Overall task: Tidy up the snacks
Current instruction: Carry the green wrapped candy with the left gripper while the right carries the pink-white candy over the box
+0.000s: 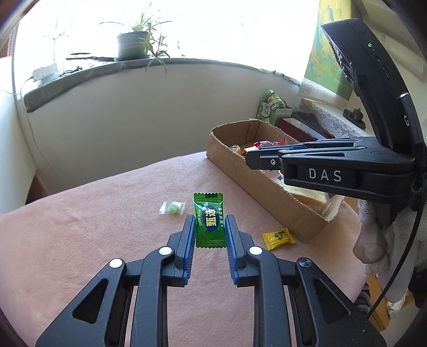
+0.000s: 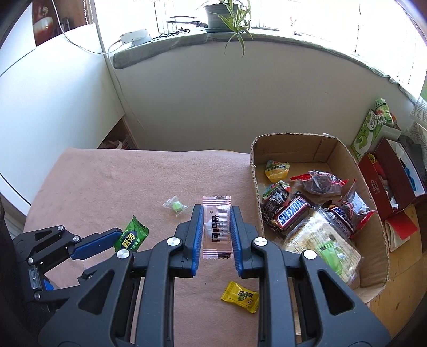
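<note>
My left gripper [image 1: 209,223] is shut on a green candy packet [image 1: 209,220], held just above the pink cloth; it also shows in the right wrist view [image 2: 132,236]. My right gripper [image 2: 216,213] is shut on a clear pink sachet [image 2: 216,227], held above the cloth left of the cardboard box [image 2: 347,157]. The box holds several snacks, among them a Snickers bar [image 2: 292,213]. A small clear packet with a green sweet [image 2: 176,206] and a yellow candy [image 2: 240,295] lie on the cloth.
The pink cloth [image 2: 133,181] covers the table. Right of the box stand a red box [image 2: 387,181] and a green carton [image 2: 371,128]. A windowsill with a potted plant [image 2: 226,13] runs behind. In the left wrist view the right gripper's body [image 1: 333,170] hangs over the box.
</note>
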